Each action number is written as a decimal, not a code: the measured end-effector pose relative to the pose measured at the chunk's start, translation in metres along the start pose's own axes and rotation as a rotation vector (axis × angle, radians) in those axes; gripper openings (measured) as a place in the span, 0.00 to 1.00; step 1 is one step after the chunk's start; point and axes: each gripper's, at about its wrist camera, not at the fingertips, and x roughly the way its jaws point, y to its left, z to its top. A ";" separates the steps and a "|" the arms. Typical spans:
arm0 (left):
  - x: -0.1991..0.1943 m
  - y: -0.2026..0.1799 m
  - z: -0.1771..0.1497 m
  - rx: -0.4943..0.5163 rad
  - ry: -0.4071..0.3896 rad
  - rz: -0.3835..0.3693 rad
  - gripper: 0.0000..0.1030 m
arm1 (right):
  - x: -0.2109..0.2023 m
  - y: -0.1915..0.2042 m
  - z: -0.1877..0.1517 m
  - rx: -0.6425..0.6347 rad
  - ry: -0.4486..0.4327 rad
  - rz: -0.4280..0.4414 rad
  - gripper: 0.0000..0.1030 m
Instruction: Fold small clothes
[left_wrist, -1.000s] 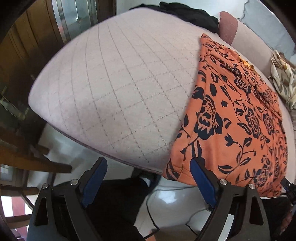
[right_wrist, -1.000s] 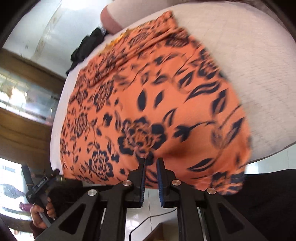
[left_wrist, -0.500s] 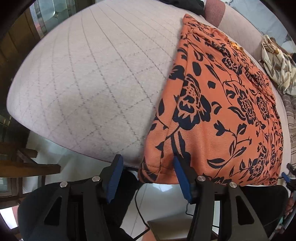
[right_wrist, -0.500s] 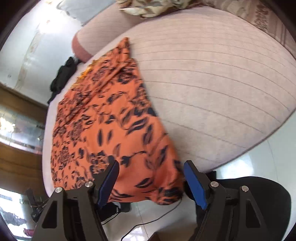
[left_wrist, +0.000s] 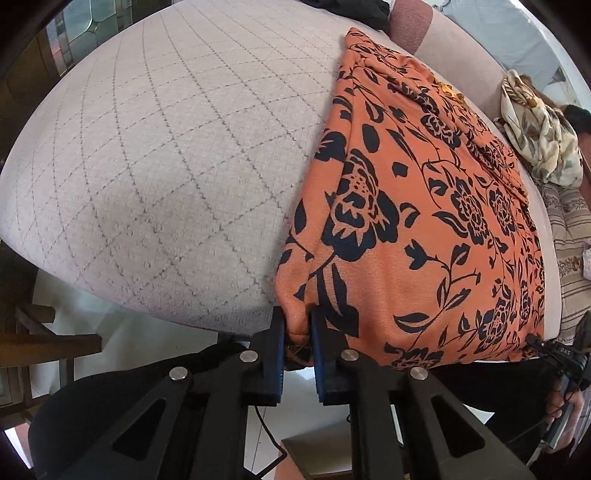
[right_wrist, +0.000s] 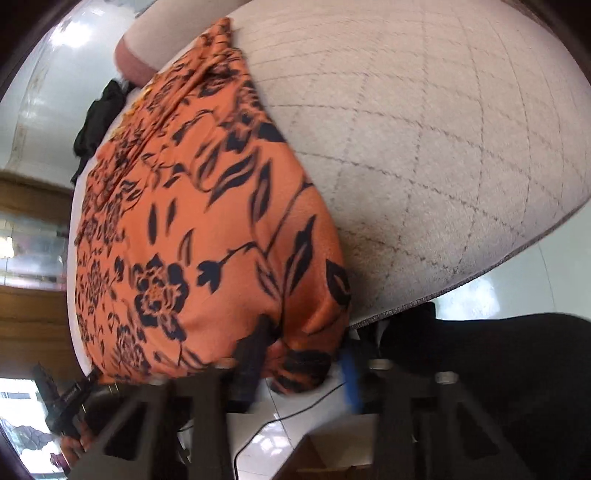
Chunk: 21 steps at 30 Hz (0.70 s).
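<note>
**Two corners pinched at the near hem**

Two grippers work the near edge of one orange floral garment (left_wrist: 424, 221), which lies spread flat on a quilted, diamond-stitched mattress (left_wrist: 166, 166), its far end reaching toward the bolster at the head and its near hem drooping just over the mattress edge.

On the left, the left gripper (left_wrist: 297, 332) is closing, and its blue pads already squeeze the garment's near left corner, a small fold of cloth bunched between them. Taking the very corner, rather than the middle of the hem, looks meant to keep that edge straight when it is lifted.

At the right, the right gripper (right_wrist: 306, 354) is blurred. Its jaws are closing around the opposite near corner, which hangs between them; whether the pads press the cloth yet is hard to tell.

Holding both corners of one hem suggests the first fold is in preparation: the near end carried up and over toward the far end. A loose right grip would likely let that corner slip and skew the fold.

Farther right, a pale patterned cloth (left_wrist: 539, 136) sits crumpled, well apart.
</note>
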 end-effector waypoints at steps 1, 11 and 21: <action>0.000 0.001 0.000 0.001 0.004 -0.004 0.13 | -0.005 0.005 -0.001 -0.032 -0.006 -0.001 0.10; -0.002 0.005 0.007 -0.002 0.011 0.032 0.59 | -0.057 0.040 0.000 -0.125 -0.094 0.137 0.10; -0.013 0.003 0.014 0.012 -0.011 -0.085 0.08 | -0.048 0.034 0.005 -0.071 -0.073 0.157 0.10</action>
